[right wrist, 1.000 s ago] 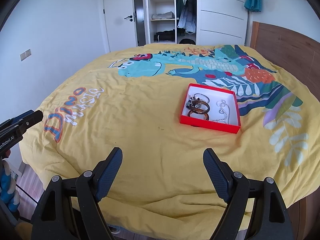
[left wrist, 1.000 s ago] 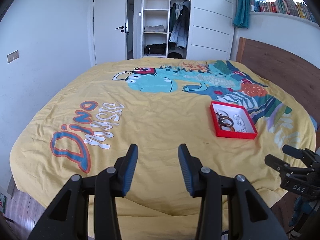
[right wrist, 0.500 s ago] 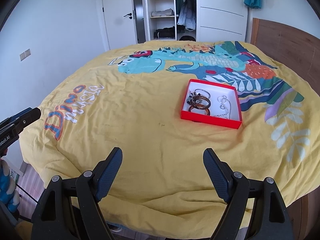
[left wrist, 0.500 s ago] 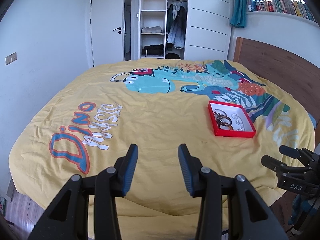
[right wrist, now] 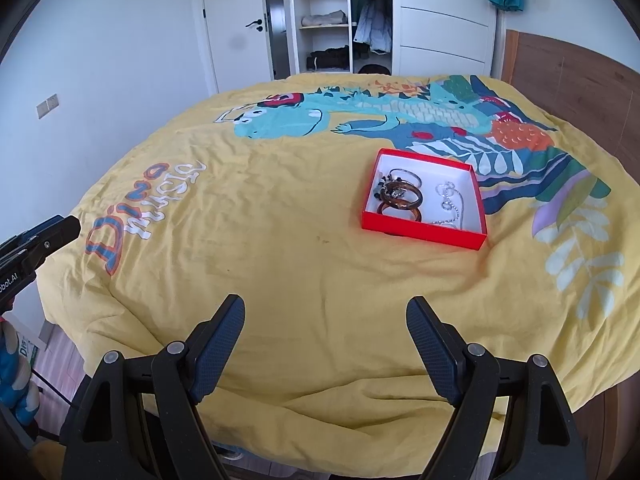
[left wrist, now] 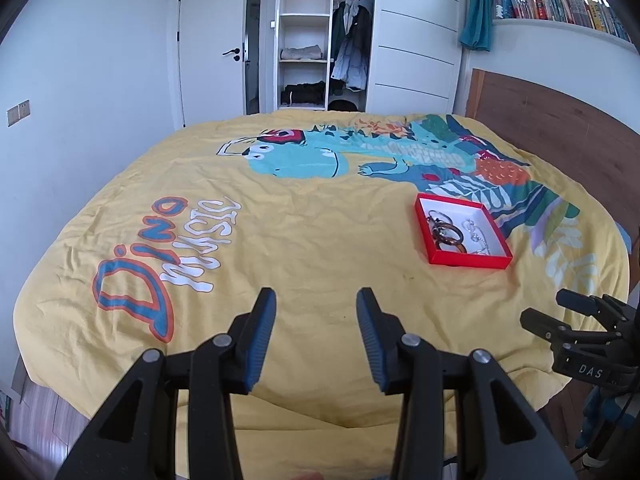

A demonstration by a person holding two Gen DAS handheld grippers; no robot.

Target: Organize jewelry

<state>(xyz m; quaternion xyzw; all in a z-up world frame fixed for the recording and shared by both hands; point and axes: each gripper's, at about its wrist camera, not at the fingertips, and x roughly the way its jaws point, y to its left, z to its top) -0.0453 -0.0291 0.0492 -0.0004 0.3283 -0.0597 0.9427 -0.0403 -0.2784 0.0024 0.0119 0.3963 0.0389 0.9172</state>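
Observation:
A red box [right wrist: 422, 232] with a white inside lies on the yellow bedspread [right wrist: 280, 240]; it also shows in the left wrist view [left wrist: 468, 259]. In it lie brown bangles [right wrist: 400, 200], a silver bangle [right wrist: 406, 174] and a silver chain [right wrist: 452, 204]. My left gripper [left wrist: 316, 338] is open and empty over the near edge of the bed. My right gripper [right wrist: 325, 350] is wide open and empty, short of the box.
A wooden headboard [right wrist: 572, 80] runs along the right. A white door [left wrist: 216, 52] and an open wardrobe [left wrist: 320, 36] stand at the back. The right gripper shows at the right in the left wrist view [left wrist: 560, 316].
Both grippers have drawn slightly nearer over the bed, and the box sits a little lower in both views. Both jaw openings are unchanged.

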